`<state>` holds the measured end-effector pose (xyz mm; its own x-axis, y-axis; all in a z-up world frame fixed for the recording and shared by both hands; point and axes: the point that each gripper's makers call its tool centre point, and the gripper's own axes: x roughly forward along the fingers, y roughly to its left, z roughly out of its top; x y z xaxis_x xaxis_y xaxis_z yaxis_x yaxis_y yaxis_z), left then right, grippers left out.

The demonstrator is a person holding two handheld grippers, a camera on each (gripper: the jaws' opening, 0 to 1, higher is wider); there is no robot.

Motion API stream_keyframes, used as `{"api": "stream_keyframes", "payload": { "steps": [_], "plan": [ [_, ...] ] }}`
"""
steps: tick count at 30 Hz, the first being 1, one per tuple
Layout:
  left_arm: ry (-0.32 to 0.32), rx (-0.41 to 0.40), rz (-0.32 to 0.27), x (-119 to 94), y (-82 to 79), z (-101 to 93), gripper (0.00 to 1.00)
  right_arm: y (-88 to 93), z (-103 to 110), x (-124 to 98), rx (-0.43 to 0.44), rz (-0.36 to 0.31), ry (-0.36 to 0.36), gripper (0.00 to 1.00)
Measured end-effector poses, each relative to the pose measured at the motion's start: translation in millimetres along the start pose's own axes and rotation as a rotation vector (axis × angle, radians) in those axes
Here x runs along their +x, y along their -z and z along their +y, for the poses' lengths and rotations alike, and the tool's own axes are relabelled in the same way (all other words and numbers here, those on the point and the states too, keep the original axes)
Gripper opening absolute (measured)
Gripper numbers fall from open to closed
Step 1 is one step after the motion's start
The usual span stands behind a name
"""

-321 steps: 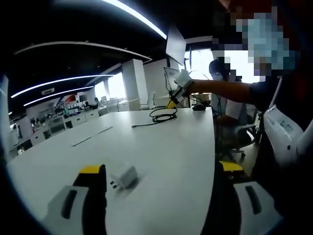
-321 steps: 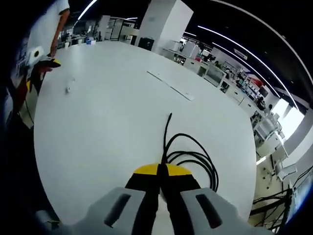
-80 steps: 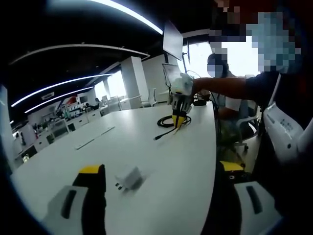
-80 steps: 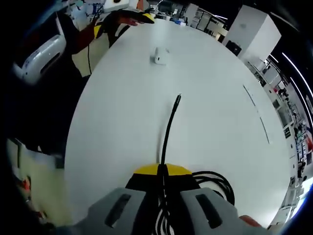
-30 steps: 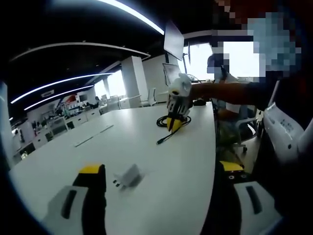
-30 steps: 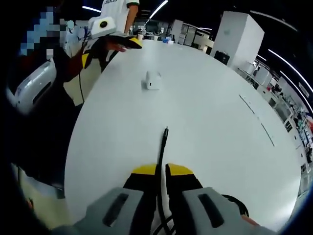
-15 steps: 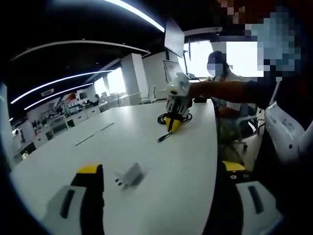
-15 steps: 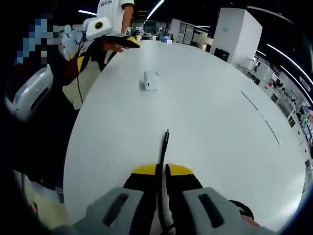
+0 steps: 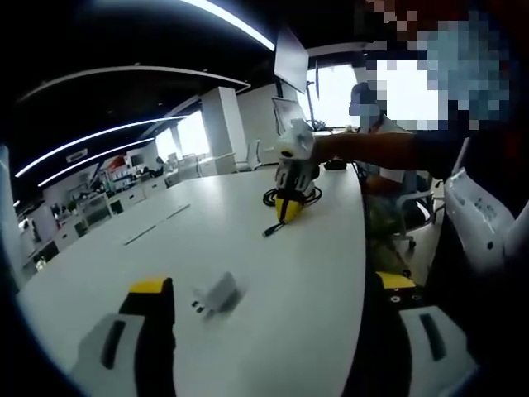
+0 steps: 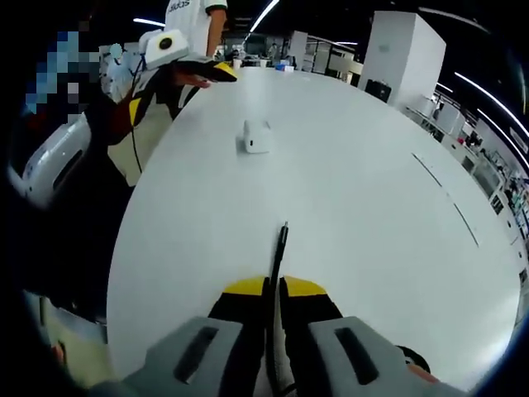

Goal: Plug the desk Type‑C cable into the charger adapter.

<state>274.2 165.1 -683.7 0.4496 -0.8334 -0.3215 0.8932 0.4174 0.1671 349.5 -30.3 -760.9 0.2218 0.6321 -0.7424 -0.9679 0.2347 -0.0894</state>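
On the white table (image 10: 347, 165), the right gripper (image 10: 275, 289) clamped the Type-C cable (image 10: 279, 248), its plug aimed toward the charger adapter (image 10: 256, 136) well ahead; the left gripper (image 9: 273, 289) stood released beside it.

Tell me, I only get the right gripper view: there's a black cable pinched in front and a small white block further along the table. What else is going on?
Observer: From the left gripper view, the white block is a charger adapter with metal prongs, lying flat.
Visitor: And the other tool?
Observer: The left gripper has its jaws wide apart, the adapter lying near its left jaw, untouched.
Visitor: Where does my cable go?
Observer: Behind the right gripper, the cable trails to a coil on the table.
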Motion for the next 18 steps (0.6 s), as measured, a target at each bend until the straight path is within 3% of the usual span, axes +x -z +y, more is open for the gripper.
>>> {"api": "stream_keyframes", "payload": {
  "steps": [18],
  "plan": [
    [-0.009, -0.005, -0.005, -1.1, 2.1, 2.1, 0.99, -6.3, 5.7, 1.4, -0.145, 0.03, -0.021, 0.02]
  ]
}}
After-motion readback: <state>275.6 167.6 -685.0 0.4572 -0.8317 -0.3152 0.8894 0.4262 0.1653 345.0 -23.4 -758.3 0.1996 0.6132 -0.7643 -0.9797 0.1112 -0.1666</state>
